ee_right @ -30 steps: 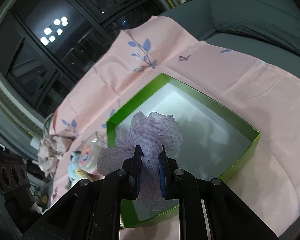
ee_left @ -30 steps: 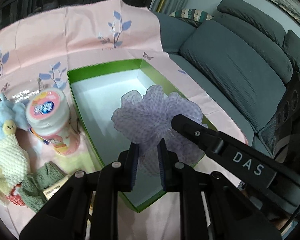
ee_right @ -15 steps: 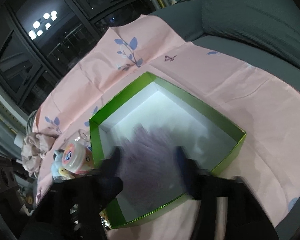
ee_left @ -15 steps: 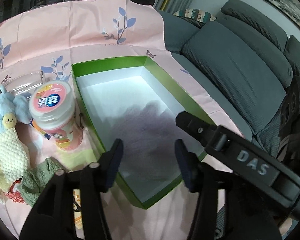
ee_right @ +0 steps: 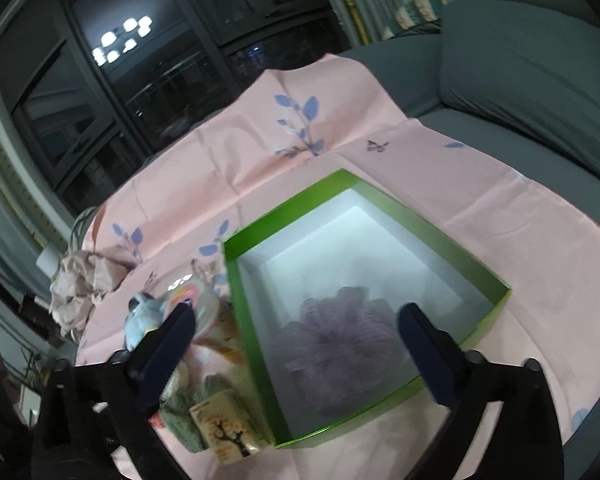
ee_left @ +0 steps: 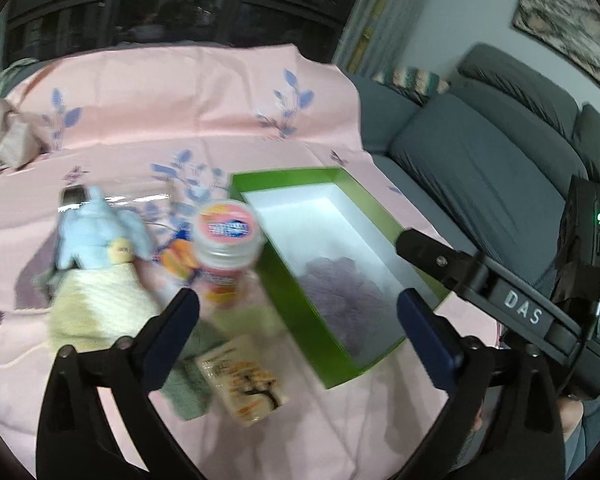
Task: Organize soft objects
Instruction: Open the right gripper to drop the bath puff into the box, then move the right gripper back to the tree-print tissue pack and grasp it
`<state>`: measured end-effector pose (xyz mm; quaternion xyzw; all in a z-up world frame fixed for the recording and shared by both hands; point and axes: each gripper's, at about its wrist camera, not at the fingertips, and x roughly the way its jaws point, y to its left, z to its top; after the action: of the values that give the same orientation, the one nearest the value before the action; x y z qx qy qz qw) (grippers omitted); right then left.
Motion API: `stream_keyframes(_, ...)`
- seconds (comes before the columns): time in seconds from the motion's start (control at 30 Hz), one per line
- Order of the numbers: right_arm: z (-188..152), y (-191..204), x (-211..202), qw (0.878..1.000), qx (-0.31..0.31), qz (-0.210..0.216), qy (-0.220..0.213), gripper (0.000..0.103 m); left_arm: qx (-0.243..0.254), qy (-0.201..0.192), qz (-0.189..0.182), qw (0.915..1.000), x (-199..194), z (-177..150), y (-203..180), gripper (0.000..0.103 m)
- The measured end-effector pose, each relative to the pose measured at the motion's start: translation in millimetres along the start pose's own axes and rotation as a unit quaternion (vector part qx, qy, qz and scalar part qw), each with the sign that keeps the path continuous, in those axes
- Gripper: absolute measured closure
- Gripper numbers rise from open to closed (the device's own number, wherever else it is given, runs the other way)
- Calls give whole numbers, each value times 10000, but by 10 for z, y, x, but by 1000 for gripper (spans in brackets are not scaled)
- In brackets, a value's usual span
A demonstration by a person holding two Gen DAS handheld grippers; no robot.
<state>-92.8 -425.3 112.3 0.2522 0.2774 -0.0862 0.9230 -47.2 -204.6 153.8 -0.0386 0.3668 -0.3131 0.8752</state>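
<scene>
1. Both tongs were clenched on the purple mesh puff (ee_right: 340, 332) a moment ago; now the left tongs (ee_left: 298, 312) and the right tongs (ee_right: 296, 324) are seen opening, with nothing pressed between the pads.
2. The puff has been dropped and now lies inside the green box (ee_right: 480, 276), toward its near end, at about 6 o'clock of the box floor.
3. One soft object is thus judged sorted.
4. At roughly 9 o'clock from the box, a blue plush toy (ee_left: 96, 232), a cream knitted piece (ee_left: 96, 312) and a green cloth (ee_left: 184, 384) remain on the pink sheet (ee_left: 180, 92).
5. A pink-lidded jar (ee_left: 228, 248) stands just beside the box; because of blur, contact cannot be judged.
</scene>
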Motion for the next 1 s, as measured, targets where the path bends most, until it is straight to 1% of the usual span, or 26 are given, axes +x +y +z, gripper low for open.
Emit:
stream_keyframes(0.1, -30, 163, -22, 9997, -207, 100, -9, 0, -229, -138, 166, 9995, -172, -33, 186, 1)
stream_keyframes(0.3, -115, 527, -62, 9973, -710, 158, -17, 0, -448, -244, 646, 9966, -411, -122, 543, 1)
stream_keyframes(0.43, -184, 729, -66, 9945, -1006, 277, -13, 0, -698, -314, 811, 9938, -574, -193, 838, 1)
stream_keyframes(0.57, -274, 920, -37, 9910, -1274, 410, 35, 0, -782, -318, 1188, 9893, -683, -283, 1113, 1)
stream_keyframes(0.7, -373, 1094, 21, 9874, -1495, 514, 125, 0, -786, -264, 1479, 9855, -711, -344, 1334, 1)
stream_keyframes(0.77, -421, 1169, 64, 9855, -1572, 592, 220, 0, -824, -320, 1553, 9839, -740, -383, 1458, 1)
stream_keyframes(0.87, -490, 1272, 126, 9828, -1707, 622, 325, 0, -1066, -431, 1648, 9796, -768, -477, 1673, 1)
stream_keyframes(1.0, -584, 1372, 237, 9802, -1828, 593, 470, 0, -1294, -347, 1700, 9763, -696, -562, 1895, 1)
